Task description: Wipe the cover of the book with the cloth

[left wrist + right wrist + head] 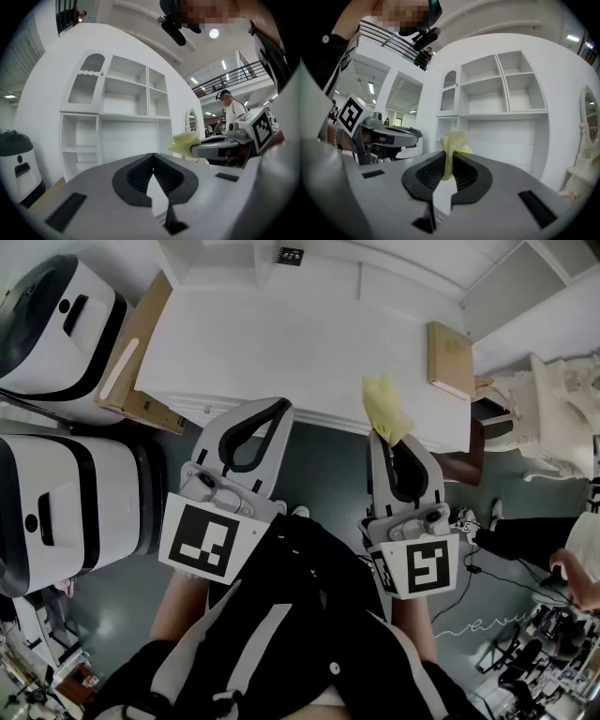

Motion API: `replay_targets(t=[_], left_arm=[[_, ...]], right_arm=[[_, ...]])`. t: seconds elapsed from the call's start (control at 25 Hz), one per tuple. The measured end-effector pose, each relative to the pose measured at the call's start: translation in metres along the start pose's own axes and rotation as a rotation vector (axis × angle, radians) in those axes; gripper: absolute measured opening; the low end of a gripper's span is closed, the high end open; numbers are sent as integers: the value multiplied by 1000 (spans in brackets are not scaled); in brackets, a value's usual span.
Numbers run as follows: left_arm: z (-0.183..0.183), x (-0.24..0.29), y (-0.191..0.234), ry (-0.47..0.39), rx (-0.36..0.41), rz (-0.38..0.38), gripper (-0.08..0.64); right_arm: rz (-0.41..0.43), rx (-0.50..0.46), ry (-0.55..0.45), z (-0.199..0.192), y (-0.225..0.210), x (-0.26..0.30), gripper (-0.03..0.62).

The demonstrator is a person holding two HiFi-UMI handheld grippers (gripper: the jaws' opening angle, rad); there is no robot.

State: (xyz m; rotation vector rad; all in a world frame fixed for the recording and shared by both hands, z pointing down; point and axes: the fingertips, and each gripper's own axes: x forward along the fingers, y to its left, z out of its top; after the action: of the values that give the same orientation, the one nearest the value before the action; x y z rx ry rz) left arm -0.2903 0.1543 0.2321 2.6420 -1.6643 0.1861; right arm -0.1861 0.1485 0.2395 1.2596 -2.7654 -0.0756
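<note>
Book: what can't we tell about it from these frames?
- Head view: book is small; cover print and any dirt unreadable.
- Left gripper view: book not seen; shut left tool fills the lower frame.
- Right gripper view: book not seen; right tool and its cloth block the lower frame.

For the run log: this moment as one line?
left claw shut, empty | right claw shut on cloth | book on table, untouched

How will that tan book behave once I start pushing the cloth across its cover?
The book lies flat, so it probably won't tip. On the smooth white table it may slide, and it sits near the edge. The cloth, bunched in the right tool, looks floppy.
</note>
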Motion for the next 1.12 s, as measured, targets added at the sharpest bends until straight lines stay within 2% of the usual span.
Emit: replay_targets(t=[0.4,0.64,0.84,1.0,1.12], left_arm=[[0,-2,4,-3,-1,-2,2],[-1,-2,6,-4,-6,-15,2],[0,1,5,-14,-19,-53,2],[1,6,2,-31,-48,-109,2],[1,9,0,-34,-42,-145,2]], right_arm=[[3,-1,3,1,4,4,35],[-22,17,2,2,3,4,35],[-58,3,8,5,4,1,37],[-103,-7,17,2,4,-4,37],[-140,-2,24,-2,3,-9,37]])
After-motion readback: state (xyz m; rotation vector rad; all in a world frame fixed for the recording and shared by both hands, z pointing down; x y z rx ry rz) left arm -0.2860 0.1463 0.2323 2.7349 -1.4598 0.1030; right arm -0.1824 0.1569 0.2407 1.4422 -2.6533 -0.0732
